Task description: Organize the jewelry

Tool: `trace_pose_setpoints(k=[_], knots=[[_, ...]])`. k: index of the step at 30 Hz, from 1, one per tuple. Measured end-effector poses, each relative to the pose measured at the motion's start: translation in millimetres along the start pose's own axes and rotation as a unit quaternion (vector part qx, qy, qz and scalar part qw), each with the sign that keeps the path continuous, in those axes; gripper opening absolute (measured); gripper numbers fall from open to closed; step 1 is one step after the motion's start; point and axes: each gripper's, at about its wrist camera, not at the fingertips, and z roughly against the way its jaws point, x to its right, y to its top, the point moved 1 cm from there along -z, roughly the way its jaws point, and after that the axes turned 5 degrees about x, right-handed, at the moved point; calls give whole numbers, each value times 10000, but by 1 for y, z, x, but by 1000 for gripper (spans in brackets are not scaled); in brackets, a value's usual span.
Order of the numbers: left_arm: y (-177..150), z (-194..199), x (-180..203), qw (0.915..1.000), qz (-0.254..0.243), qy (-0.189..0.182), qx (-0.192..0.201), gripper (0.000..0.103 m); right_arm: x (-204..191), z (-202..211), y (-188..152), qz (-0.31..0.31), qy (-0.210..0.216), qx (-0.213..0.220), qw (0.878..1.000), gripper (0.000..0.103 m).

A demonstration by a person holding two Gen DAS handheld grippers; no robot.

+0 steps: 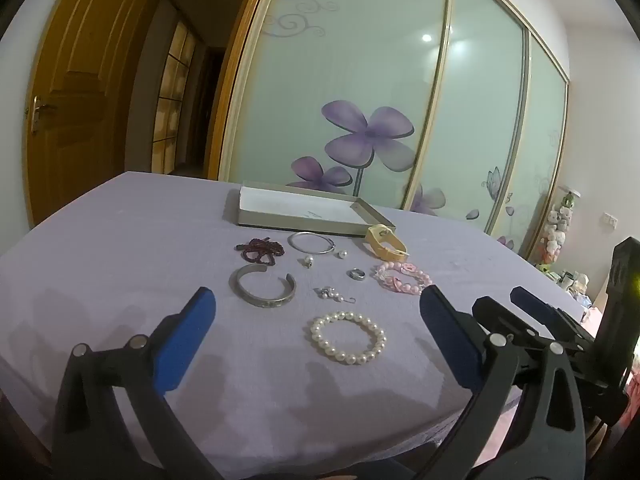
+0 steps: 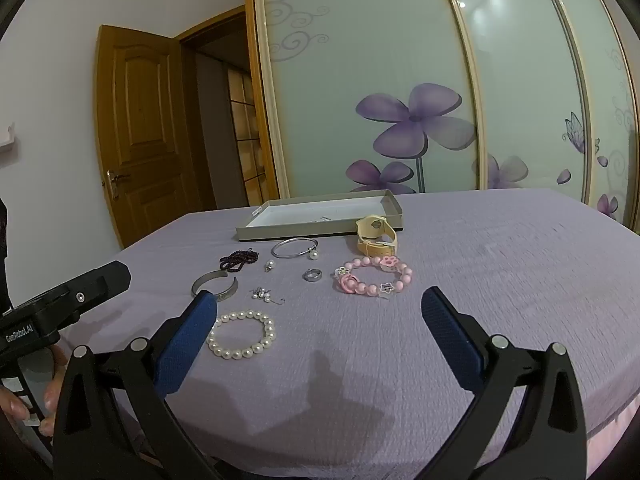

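Jewelry lies spread on a purple cloth [image 1: 120, 248]. A white pearl bracelet [image 1: 348, 338] lies nearest, also in the right wrist view [image 2: 241, 334]. Beyond it are a silver cuff [image 1: 262, 286], a dark red bead string [image 1: 260, 251], a thin silver bangle [image 1: 312, 243], a ring [image 1: 356, 274], a pearl earring cluster [image 1: 332, 294], a pink bead bracelet [image 2: 372, 278] and a cream watch [image 2: 376, 234]. An open grey tray [image 1: 304, 226] stands behind them. My left gripper [image 1: 316, 312] is open and empty above the near cloth. My right gripper [image 2: 320, 312] is open and empty.
The right gripper's body [image 1: 560, 336] shows at the right of the left wrist view; the left one [image 2: 60, 308] shows at the left of the right wrist view. Sliding wardrobe doors [image 1: 360, 100] stand behind the table, with a wooden door [image 1: 80, 100] to the left.
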Motion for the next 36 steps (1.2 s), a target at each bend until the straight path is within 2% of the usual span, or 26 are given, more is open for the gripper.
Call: trace_pose_setpoints(k=[36], knots=[[0,0,-1,10000,58,4,-20,101,2,0,-1,-53,19,33,10000,102]])
